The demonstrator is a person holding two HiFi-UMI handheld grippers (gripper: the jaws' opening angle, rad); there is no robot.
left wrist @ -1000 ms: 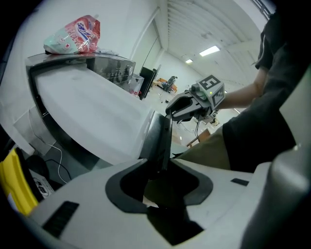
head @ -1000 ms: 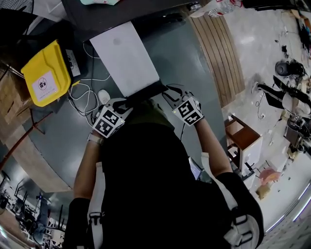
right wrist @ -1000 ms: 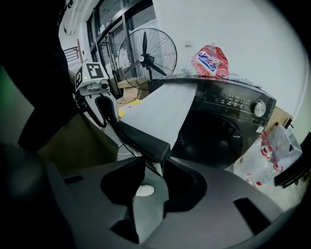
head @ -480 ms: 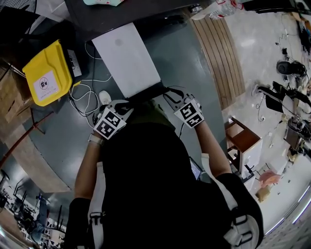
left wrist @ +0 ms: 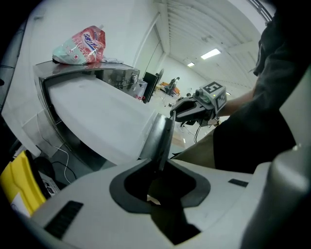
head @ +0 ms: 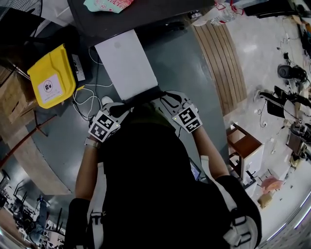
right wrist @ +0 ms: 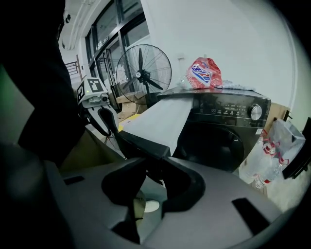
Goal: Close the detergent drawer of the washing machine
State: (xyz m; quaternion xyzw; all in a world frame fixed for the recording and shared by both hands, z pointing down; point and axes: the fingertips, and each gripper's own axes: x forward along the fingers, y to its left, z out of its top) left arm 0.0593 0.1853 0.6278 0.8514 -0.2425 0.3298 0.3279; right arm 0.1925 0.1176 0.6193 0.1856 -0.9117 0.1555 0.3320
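The long white plastic detergent drawer (head: 126,63) stands pulled far out of the black washing machine (head: 131,12) at 12 o'clock; the left gripper (head: 121,108), jaws just closed in, pinches the drawer's dark grey front panel (left wrist: 163,138) at its 9 o'clock end; the right gripper (head: 170,99), jaws likewise just closing, pinches the 3 o'clock end.

A grey floor (head: 194,68) carries a dark washing machine (right wrist: 228,109). In the head view a yellow container (head: 52,82) and a tangle of white cables (head: 90,99) lie to the machine's left, and a wooden slatted panel (head: 216,58) lies to its right. A small wooden table (head: 244,143) stands farther off on paler flooring. A clear bag of bottles (right wrist: 272,155) sits just beside the machine. On the machine's flat top lies a red-and-white pouch (head: 108,4).
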